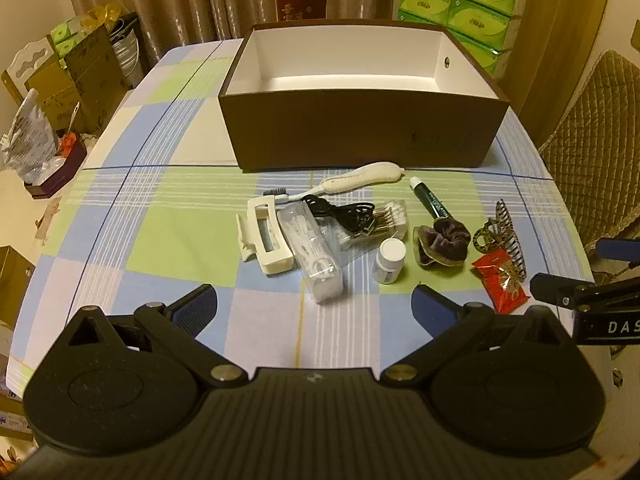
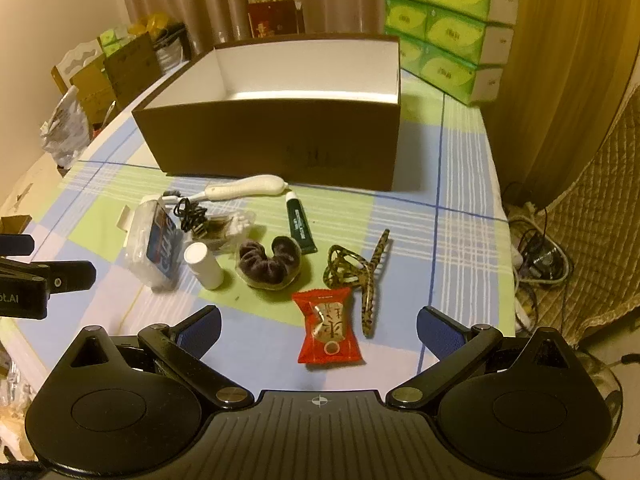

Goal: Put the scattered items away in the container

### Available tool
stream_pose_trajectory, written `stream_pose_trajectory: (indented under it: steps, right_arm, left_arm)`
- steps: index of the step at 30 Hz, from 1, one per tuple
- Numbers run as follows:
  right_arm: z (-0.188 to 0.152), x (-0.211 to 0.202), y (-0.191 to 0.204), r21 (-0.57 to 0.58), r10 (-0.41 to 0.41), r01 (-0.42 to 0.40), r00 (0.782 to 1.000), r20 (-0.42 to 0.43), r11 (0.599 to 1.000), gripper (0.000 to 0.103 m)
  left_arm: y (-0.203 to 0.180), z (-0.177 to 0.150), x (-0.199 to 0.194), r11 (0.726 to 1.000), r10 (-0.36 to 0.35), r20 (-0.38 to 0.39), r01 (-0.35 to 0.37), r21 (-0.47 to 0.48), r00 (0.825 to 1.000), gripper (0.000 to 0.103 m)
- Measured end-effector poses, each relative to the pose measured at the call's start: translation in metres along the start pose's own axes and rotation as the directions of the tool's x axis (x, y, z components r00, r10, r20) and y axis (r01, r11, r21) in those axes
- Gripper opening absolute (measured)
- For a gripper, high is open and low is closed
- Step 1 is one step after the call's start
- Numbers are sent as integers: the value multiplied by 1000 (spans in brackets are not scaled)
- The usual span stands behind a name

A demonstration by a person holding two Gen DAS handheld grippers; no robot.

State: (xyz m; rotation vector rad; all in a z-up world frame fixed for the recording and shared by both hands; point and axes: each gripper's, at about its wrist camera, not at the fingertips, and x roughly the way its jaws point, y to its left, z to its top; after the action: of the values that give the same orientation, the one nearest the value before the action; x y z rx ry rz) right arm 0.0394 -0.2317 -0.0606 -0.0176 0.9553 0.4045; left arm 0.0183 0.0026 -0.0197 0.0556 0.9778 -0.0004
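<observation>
Both tongs, left gripper point(image 1: 314, 304) and right gripper point(image 2: 318, 326), spread wide, pinching nothing, tipped down over the near table, ready to grab. Big brown cardboard box point(image 1: 360, 128) waiting open at the far side. Shiny red snack packet point(image 2: 329, 328) nearest, so likely first.
</observation>
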Motion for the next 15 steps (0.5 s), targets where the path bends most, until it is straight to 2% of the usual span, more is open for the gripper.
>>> stream_pose_trajectory:
  steps: [6,11,15]
  right_arm:
    - [-3,5,-9,10,22,-22,1000,8,1000,101]
    - [-9,14,-9,-34,49,-48,999,16,998,101]
    - [-14,25,-11,-51,100,-99,995,9,994,82]
  left_arm:
    - [5,-1,8,1000,-14,-12,14,-9,1000,102]
    - [3,-2,13,1000,-21,3,21,22,1000,102]
    - [2,0,18,999,-27,9,27,40,1000,102]
